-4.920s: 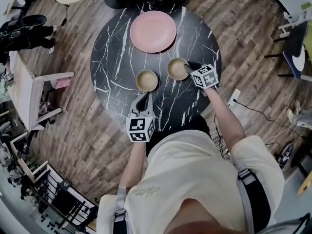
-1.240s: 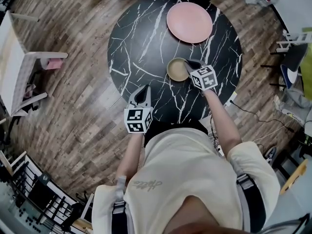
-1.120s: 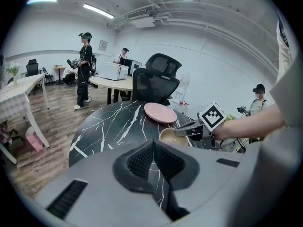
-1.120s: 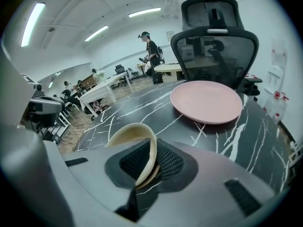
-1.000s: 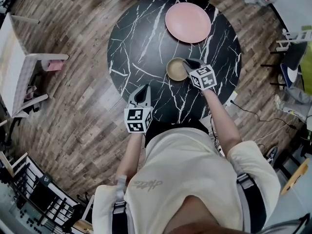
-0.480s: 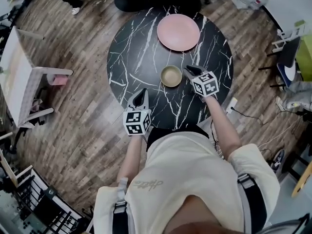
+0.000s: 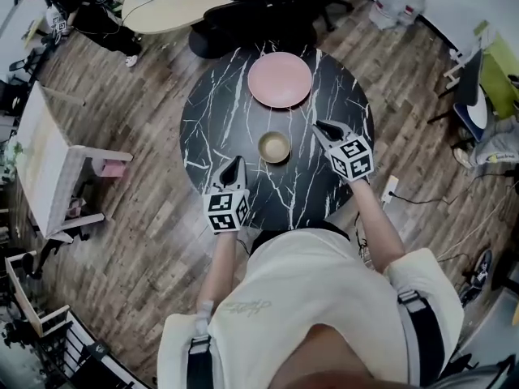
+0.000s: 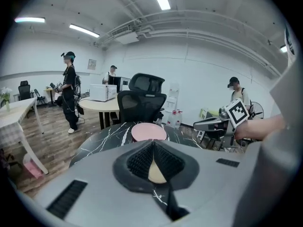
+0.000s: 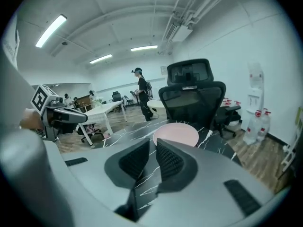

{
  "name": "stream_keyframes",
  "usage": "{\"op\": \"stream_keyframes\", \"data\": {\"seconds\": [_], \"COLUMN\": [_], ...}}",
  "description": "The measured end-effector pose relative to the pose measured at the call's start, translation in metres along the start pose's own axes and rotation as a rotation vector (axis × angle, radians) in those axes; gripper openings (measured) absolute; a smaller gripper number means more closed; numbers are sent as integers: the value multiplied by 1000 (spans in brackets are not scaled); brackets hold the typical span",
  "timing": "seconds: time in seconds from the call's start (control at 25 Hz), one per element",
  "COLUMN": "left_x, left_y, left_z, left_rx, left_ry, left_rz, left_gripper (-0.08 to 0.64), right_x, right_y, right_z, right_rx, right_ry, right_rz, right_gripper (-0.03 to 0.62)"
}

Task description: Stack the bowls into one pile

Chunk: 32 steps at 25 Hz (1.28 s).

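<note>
Bowl pile [image 7: 274, 147] looks done – lift clear, no nudging: left gripper [image 7: 235, 163] pinched empty, right gripper [image 7: 319, 126] narrow, just closing, empty.

The table [image 7: 212, 116] under the left gripper [image 7: 234, 165] was black, crossed by thin white marble veins. Ahead of that gripper, the bowls [image 7: 274, 147] were dull tan. Beyond them, the plate [image 7: 280, 79] was plain pink. The gripper's body was grey, its pads [image 8: 141, 161] were black and ribbed, and its cube [image 7: 225, 211] was white with black square markers. The floor [image 7: 138, 241] to its left showed brown wood-grain planks. The shirt [image 7: 316, 298] behind it was cream.
</note>
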<state>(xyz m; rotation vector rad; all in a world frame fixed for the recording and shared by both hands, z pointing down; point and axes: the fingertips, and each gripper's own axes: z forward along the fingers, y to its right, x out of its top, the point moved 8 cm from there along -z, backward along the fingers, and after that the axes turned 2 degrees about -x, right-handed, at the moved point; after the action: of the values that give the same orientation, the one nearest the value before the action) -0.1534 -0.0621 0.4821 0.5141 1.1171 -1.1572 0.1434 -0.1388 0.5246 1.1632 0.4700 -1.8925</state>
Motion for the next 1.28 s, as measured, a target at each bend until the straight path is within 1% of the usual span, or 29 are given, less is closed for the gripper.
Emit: {"op": "stream_keyframes", "data": {"seconds": [0.04, 0.12, 0.16, 0.36, 0.56, 0.64, 0.8, 1.04, 1.16, 1.28], "left_x": [5, 17, 22, 43, 69, 80, 103, 131, 143, 154], "left_y": [3, 8, 11, 24, 30, 32, 32, 35, 34, 31], "left_z": [1, 2, 3, 6, 4, 4, -1, -14, -17, -21], "left_rx": [-5, -17, -26, -64, -73, -76, -82, -93, -105, -112], "left_ry": [9, 31, 43, 85, 141, 162, 207, 262, 293, 328], "left_rz": [10, 23, 24, 25, 49, 64, 96, 125, 111, 102], "left_gripper": [20, 20, 20, 20, 20, 20, 20, 20, 20, 20], "right_x": [4, 12, 16, 23, 36, 46, 71, 104, 119, 129], "right_y": [1, 3, 4, 11, 17, 18, 18, 10, 6, 2], "right_z": [-8, -23, -31, -64, -94, -105, -116, -125, -129, -133], "right_rx": [-6, -21, -28, -55, -62, -66, -61, -72, -82, -86], "right_ry": [20, 65, 86, 159, 244, 281, 345, 410, 428, 438], "right_rz": [-4, -10, -11, 23, 71, 70, 36, -34, -74, -91], "right_gripper": [49, 8, 5, 5, 5, 5, 5, 5, 5, 5]}}
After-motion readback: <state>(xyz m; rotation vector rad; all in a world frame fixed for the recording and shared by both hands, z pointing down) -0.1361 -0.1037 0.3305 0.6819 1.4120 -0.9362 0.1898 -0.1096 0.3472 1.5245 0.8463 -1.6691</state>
